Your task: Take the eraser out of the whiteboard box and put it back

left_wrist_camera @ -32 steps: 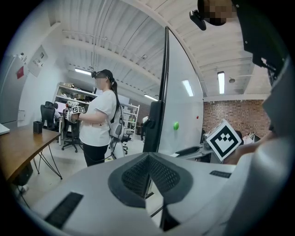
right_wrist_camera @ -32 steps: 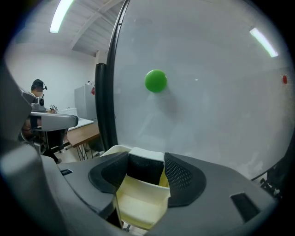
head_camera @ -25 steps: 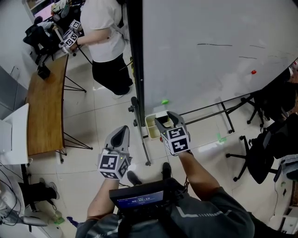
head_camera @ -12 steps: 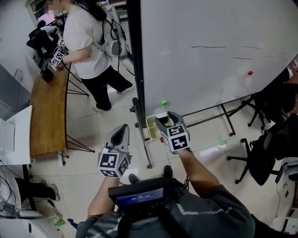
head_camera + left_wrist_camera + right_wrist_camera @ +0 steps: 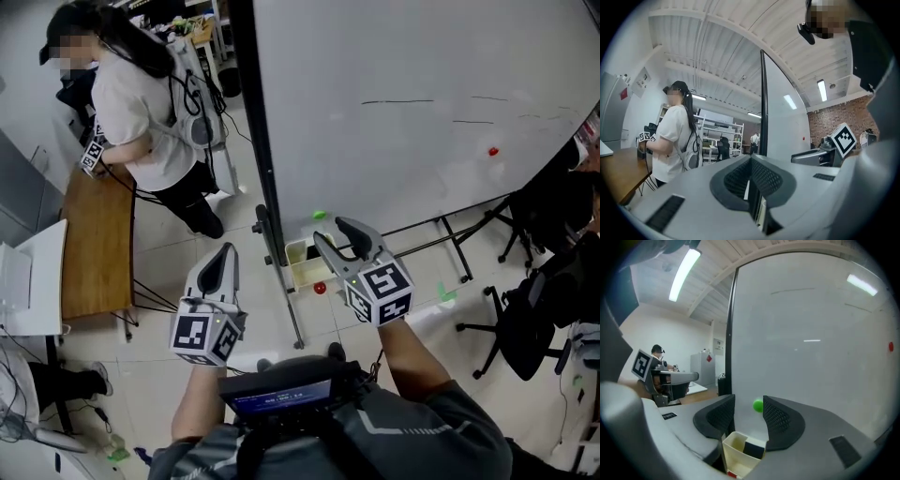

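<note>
A cream whiteboard box [image 5: 303, 262] hangs at the bottom left corner of the whiteboard [image 5: 422, 103]. In the right gripper view the box [image 5: 737, 453] holds a dark eraser [image 5: 754, 447] standing inside it. My right gripper [image 5: 333, 231] hovers at the box, just above and to its right. Its jaws are closing, still apart, and nothing is between them [image 5: 748, 404]; the box sits below them. My left gripper [image 5: 225, 251] is to the left of the board's post, shut and empty [image 5: 751, 161].
A green magnet [image 5: 320, 215] and a red magnet [image 5: 493, 150] stick to the board. The board's stand legs [image 5: 291, 314] run under the box. A person in a white shirt [image 5: 141, 122] stands by a wooden table [image 5: 94, 244] at left. Office chairs [image 5: 530, 309] are at right.
Both grippers have risen; the right one now sits higher against the box. The right jaws look slightly narrower. The person at the back has stepped closer to the board.
</note>
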`<state>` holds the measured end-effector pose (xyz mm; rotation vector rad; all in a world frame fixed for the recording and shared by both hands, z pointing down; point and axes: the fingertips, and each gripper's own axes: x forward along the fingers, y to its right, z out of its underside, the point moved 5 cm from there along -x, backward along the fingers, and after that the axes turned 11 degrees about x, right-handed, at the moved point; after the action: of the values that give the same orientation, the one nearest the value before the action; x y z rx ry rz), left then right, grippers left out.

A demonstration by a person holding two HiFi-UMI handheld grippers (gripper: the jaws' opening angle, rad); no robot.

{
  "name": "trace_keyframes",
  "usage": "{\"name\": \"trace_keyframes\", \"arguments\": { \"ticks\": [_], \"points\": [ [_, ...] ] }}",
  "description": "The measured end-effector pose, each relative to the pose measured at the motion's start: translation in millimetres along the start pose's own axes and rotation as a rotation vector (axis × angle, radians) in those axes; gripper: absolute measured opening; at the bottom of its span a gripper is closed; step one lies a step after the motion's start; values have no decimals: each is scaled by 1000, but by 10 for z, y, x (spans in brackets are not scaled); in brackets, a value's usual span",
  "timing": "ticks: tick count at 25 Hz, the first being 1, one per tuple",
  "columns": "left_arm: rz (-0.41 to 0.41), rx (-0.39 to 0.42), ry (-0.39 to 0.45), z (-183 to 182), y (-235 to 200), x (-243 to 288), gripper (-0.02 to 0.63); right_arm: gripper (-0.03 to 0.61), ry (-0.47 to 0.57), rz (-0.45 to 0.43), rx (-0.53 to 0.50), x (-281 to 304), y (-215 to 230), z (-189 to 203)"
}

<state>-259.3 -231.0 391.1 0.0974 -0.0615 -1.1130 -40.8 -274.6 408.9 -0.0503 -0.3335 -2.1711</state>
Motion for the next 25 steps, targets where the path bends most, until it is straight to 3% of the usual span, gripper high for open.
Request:
{"name": "trace_keyframes", "arguments": {
  "ticks": [2, 6, 8, 11, 16, 20, 25],
  "points": [
    [1, 3, 18, -130, 12, -17, 35, 157, 66, -22, -8, -125, -51, -227],
    [7, 12, 54, -397, 57, -86, 34, 96, 156, -41, -24, -330, -159, -531],
    [6, 28, 53, -478, 74, -109, 34, 25, 173, -42, -30, -390, -189, -606],
    [4, 66, 56, -554, 102, -106, 34, 21, 195, -27, -32, -435, -193, -674],
    [31, 54, 58, -624, 214, -47, 34, 21, 196, -31, -36, -533, -155, -710],
    [32, 83, 50, -663, 425, 20, 34, 21, 176, -69, -56, -679, -40, -696],
    [20, 57, 48, -728, 851, 131, 34, 20, 198, -134, -46, -934, 225, -777]
  ]
}}
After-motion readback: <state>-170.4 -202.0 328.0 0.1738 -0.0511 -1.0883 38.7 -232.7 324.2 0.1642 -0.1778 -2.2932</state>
